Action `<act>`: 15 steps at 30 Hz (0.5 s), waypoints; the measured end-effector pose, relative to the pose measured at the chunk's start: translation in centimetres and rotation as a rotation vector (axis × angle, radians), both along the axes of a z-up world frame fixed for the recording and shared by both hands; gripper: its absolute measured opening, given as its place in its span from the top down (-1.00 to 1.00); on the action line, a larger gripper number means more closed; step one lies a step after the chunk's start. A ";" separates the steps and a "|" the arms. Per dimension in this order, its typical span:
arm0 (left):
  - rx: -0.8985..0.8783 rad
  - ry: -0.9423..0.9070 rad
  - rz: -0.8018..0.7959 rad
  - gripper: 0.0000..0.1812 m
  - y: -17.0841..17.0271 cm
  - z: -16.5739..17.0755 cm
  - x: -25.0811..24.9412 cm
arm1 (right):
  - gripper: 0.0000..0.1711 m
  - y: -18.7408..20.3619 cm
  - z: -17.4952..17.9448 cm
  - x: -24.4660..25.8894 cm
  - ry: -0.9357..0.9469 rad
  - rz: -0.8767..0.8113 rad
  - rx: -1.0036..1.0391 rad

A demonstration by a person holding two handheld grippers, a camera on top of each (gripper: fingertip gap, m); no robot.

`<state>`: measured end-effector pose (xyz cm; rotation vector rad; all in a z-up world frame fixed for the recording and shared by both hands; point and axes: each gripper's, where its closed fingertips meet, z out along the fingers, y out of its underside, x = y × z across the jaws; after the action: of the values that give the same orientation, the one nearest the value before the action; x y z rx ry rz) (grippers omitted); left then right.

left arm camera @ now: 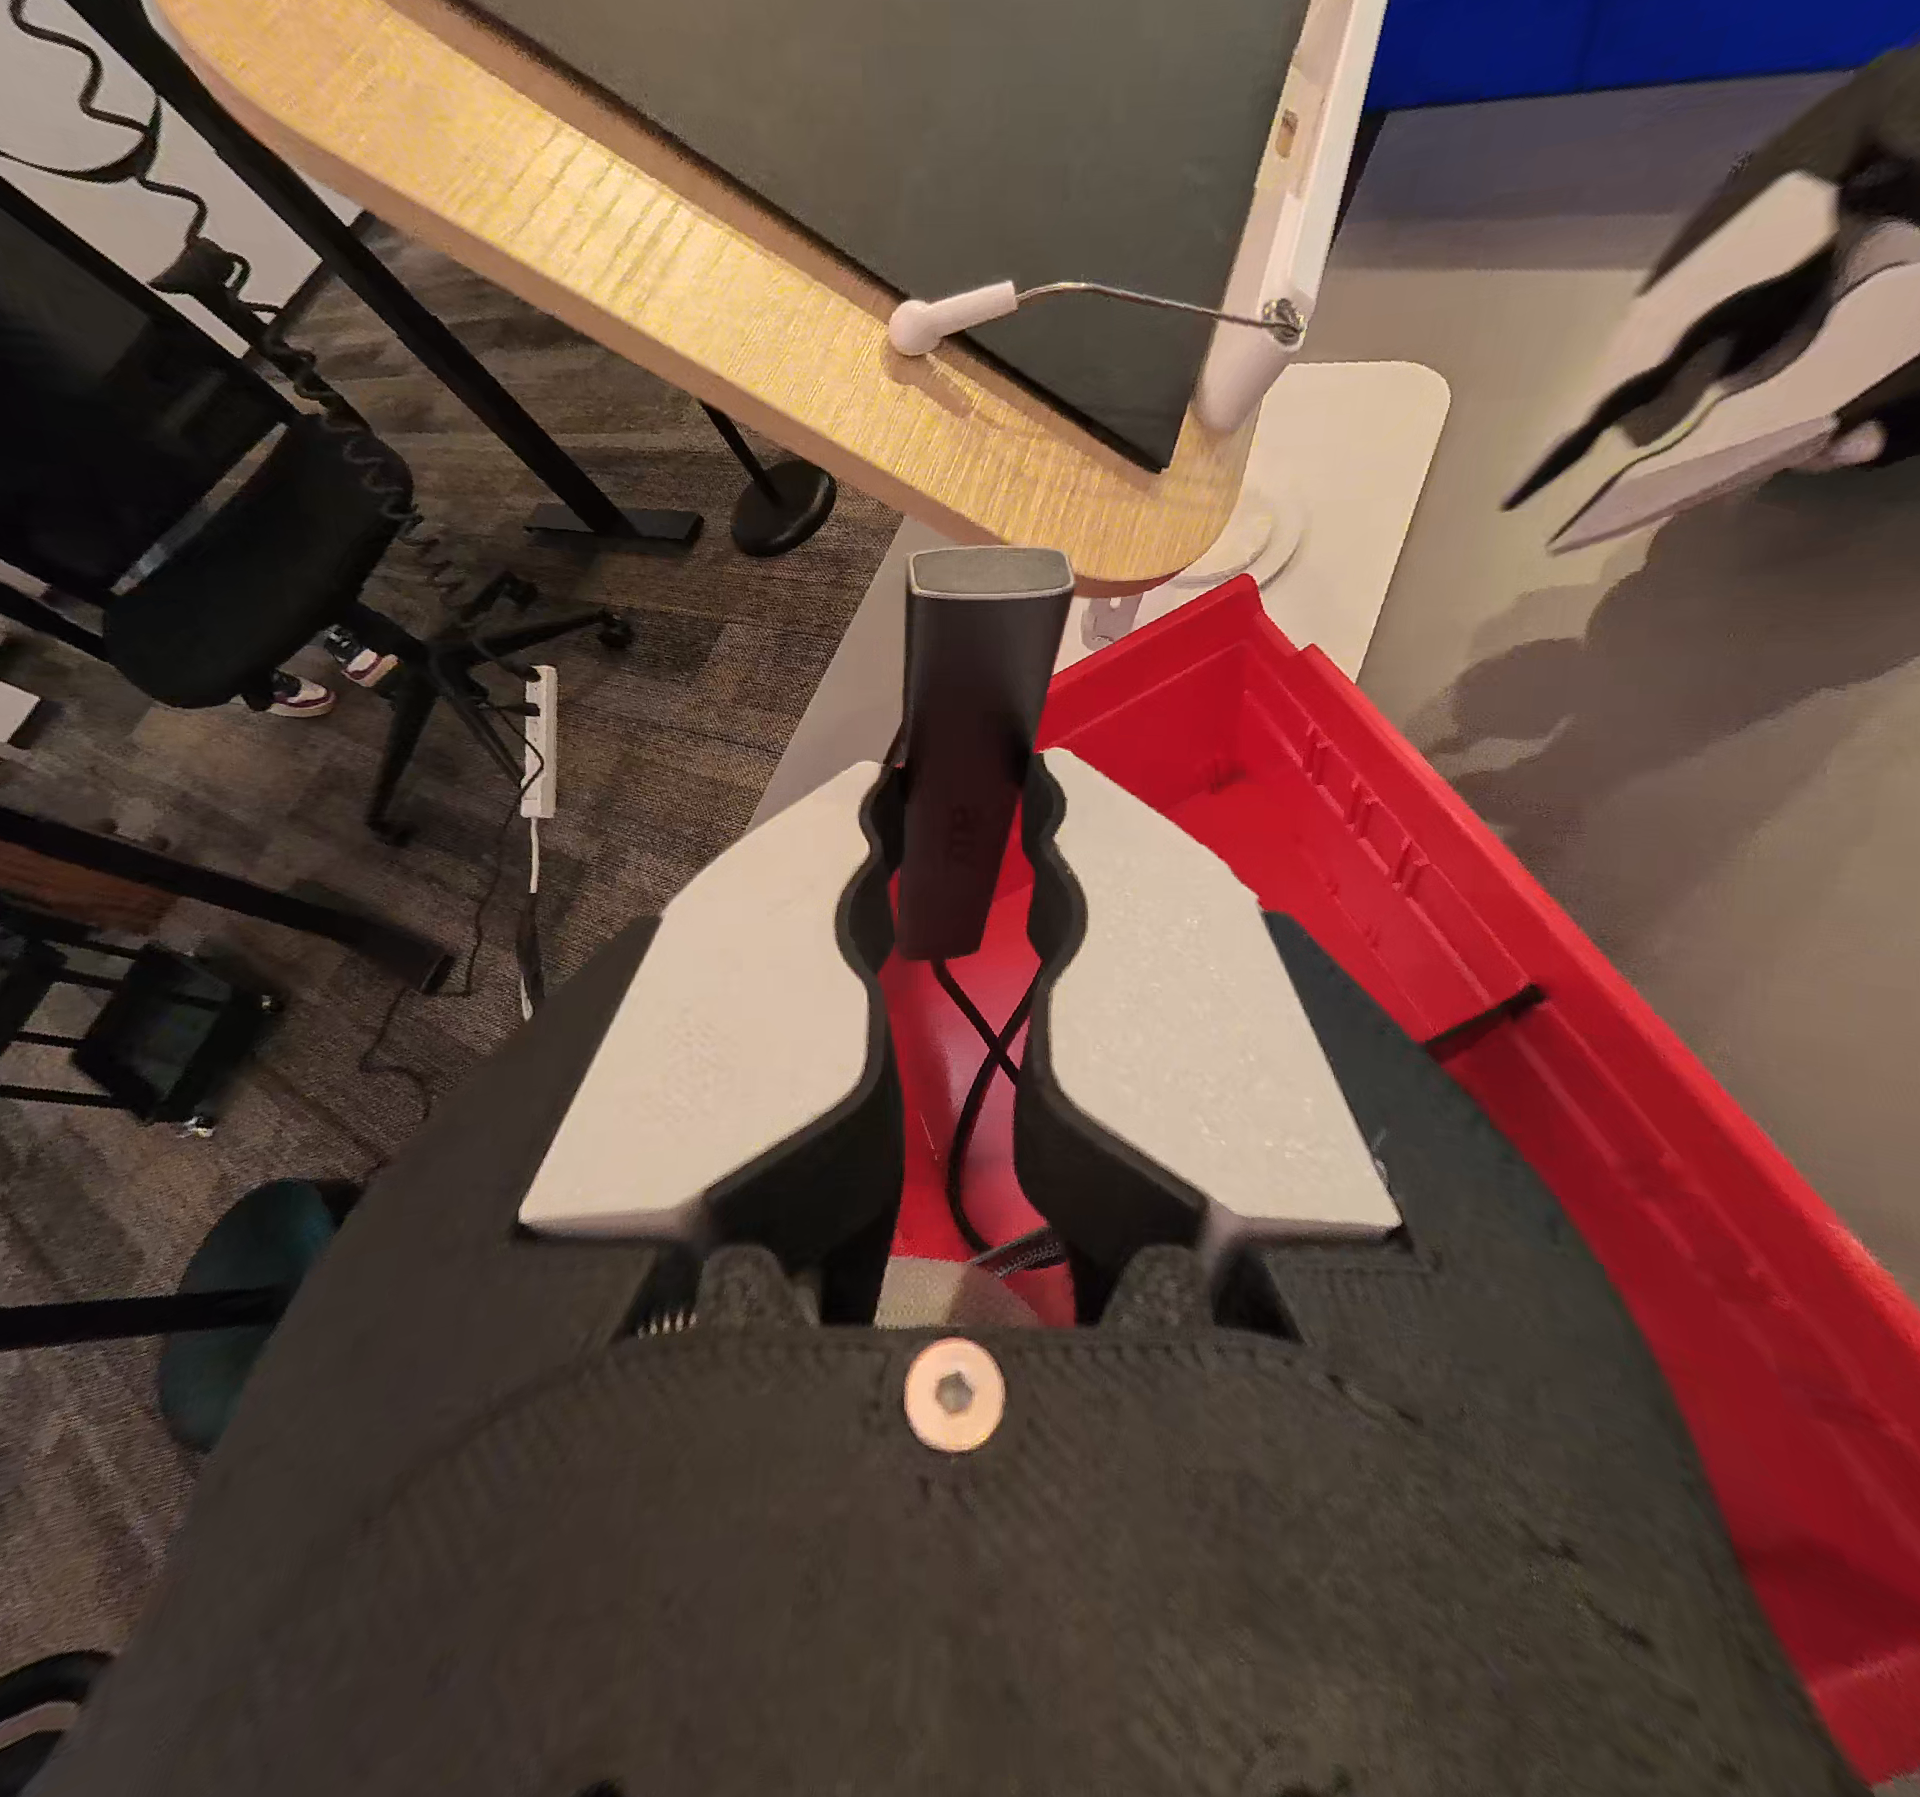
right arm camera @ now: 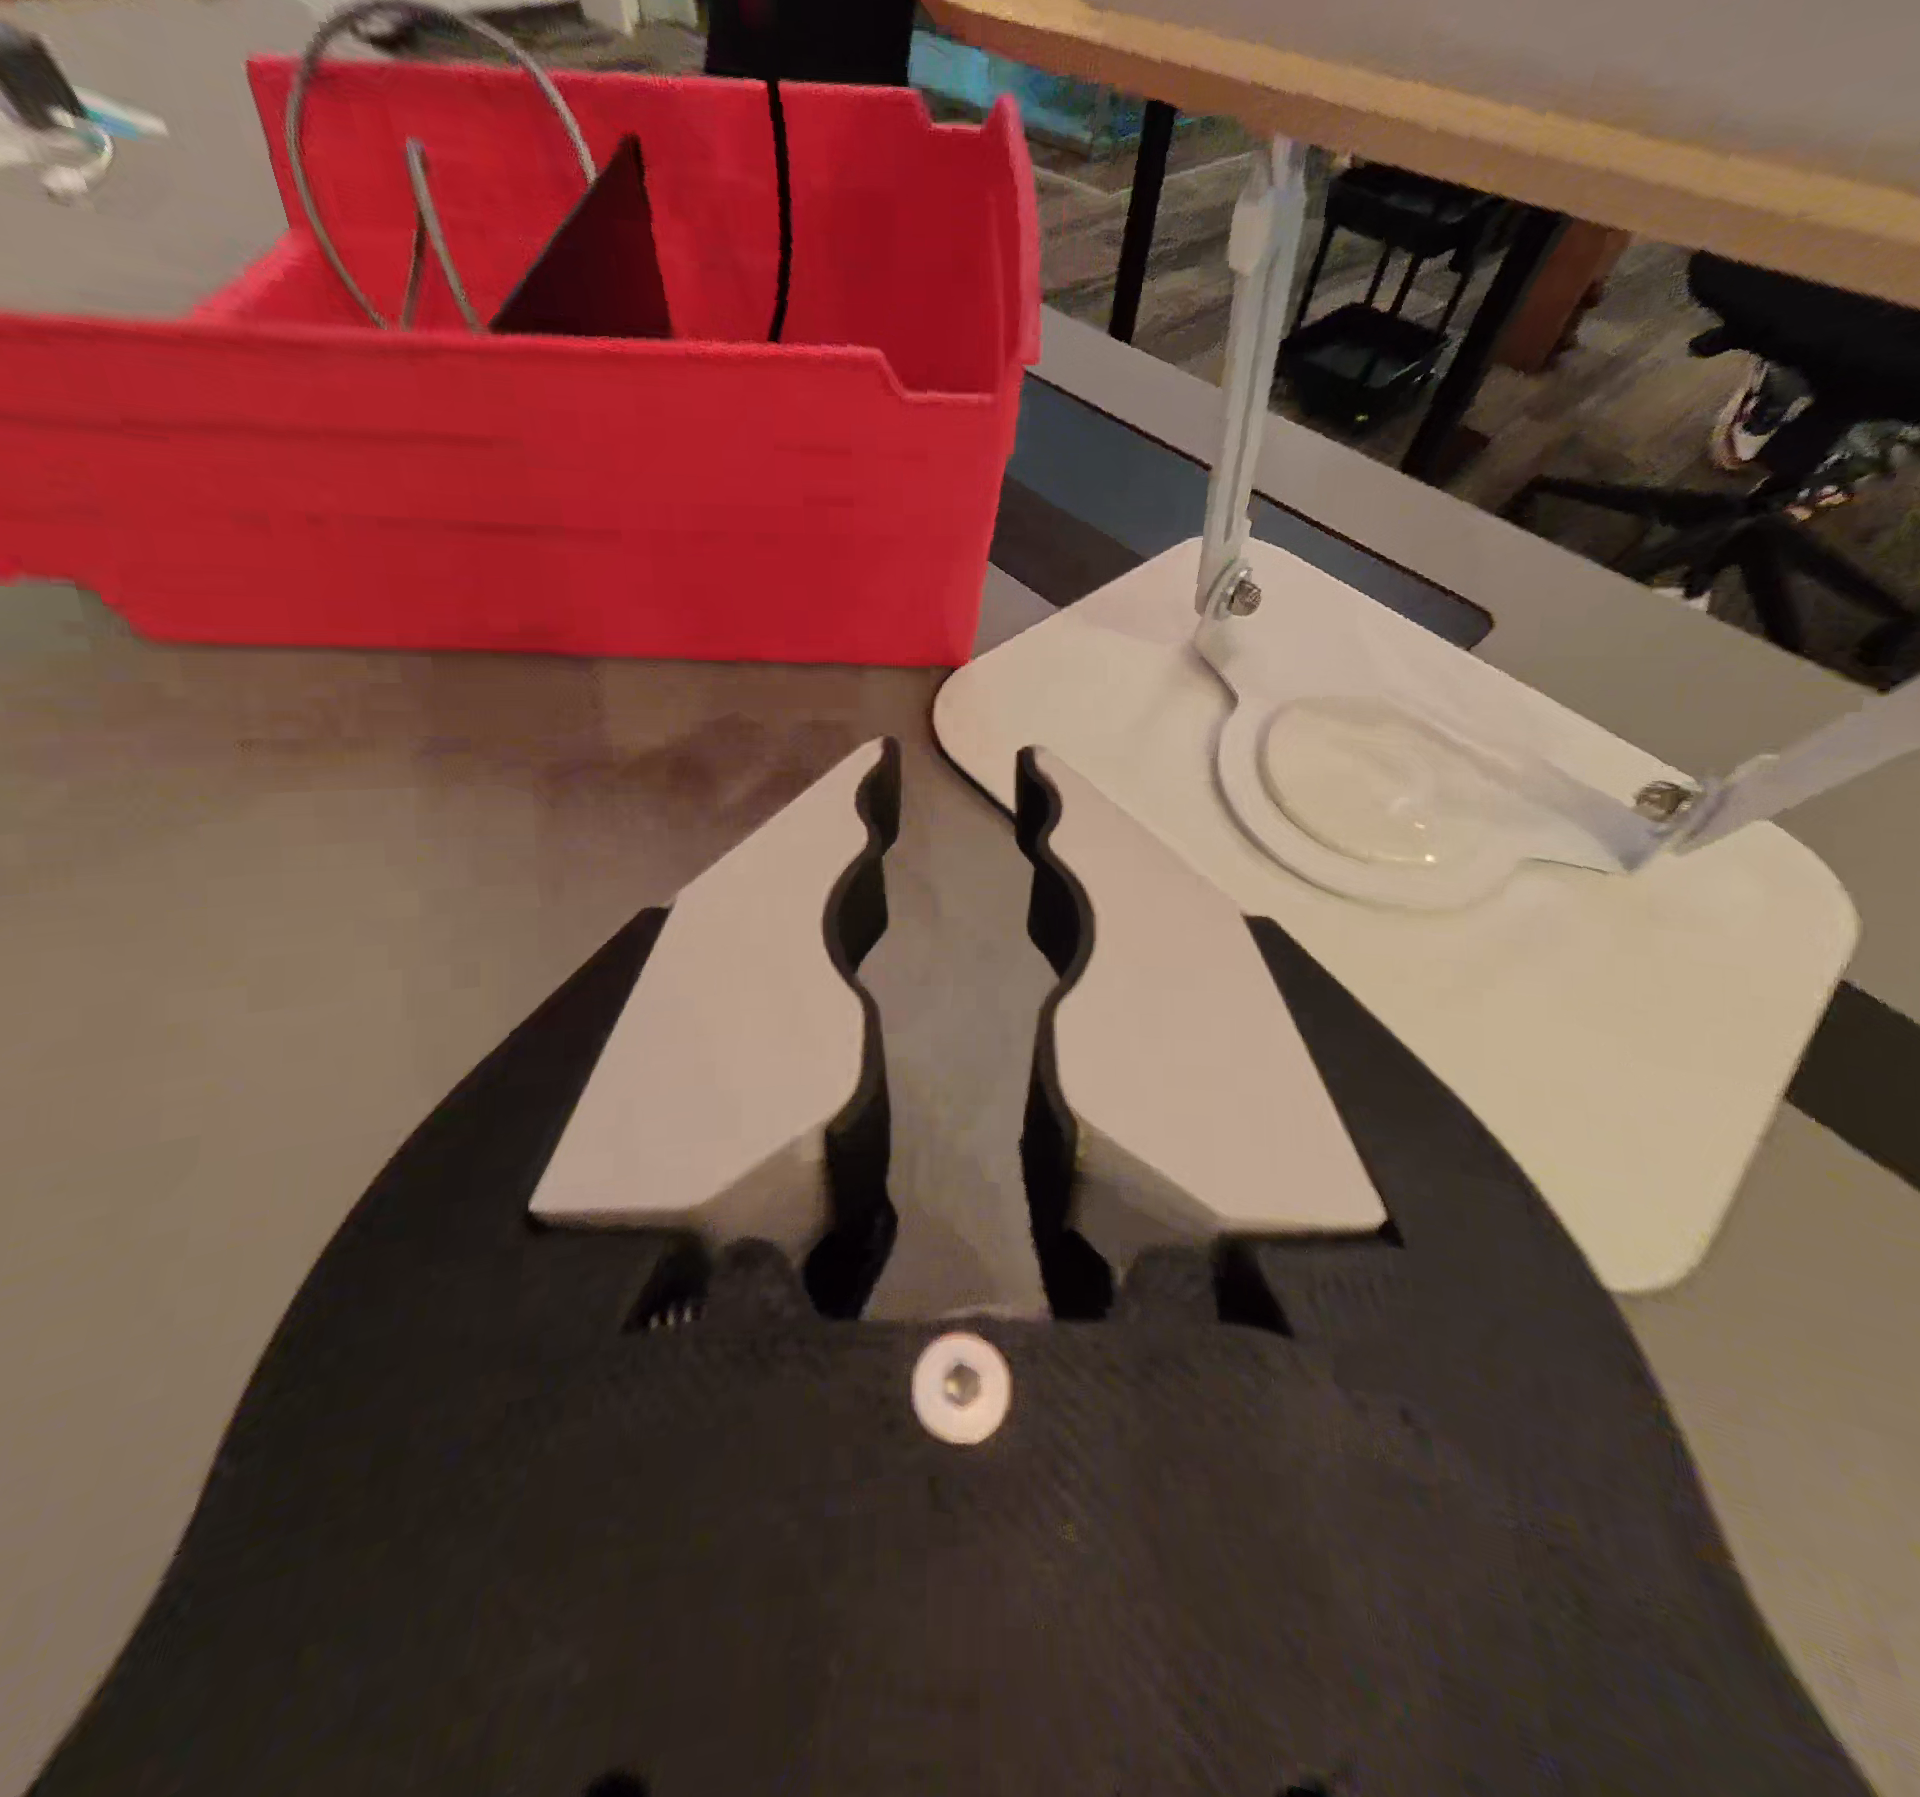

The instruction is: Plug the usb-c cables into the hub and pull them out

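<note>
In the left wrist view my left gripper is shut on a dark grey usb hub and holds it upright above the red bin. The hub's black cable hangs down into the bin. My right gripper is open and empty, low over the grey table, in front of the red bin; it also shows blurred at the right of the left wrist view. In the right wrist view a grey braided cable loops up out of the bin, and a black cable hangs over it.
A white stand base plate with thin metal arms lies right of the bin and carries a wooden board overhead. A black divider stands in the bin. Chairs, black table legs and a power strip are on the floor beyond the table edge. The gap from one gripper's tips to the other's is roughly 25 cm.
</note>
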<state>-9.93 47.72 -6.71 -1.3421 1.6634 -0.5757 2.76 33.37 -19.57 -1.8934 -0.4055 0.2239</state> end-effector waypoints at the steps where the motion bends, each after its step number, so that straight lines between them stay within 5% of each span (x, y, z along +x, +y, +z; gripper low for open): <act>1: 0.007 0.004 0.000 0.75 -0.1 0.0 0.2 | 0.69 1.2 0.0 -0.1 0.035 -0.007 -0.006; 8: -0.004 0.054 -0.056 0.75 -1.7 -0.3 1.2 | 0.80 7.2 0.0 -1.5 0.235 -0.056 -0.035; 15: -0.010 0.070 -0.120 0.75 -3.2 -0.6 2.7 | 1.00 10.3 -2.0 -1.0 0.046 -0.162 -0.102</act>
<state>-7.19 44.51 -7.29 -1.2895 1.8088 -0.6138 1.74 43.71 -21.62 -2.0061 -0.2114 0.1821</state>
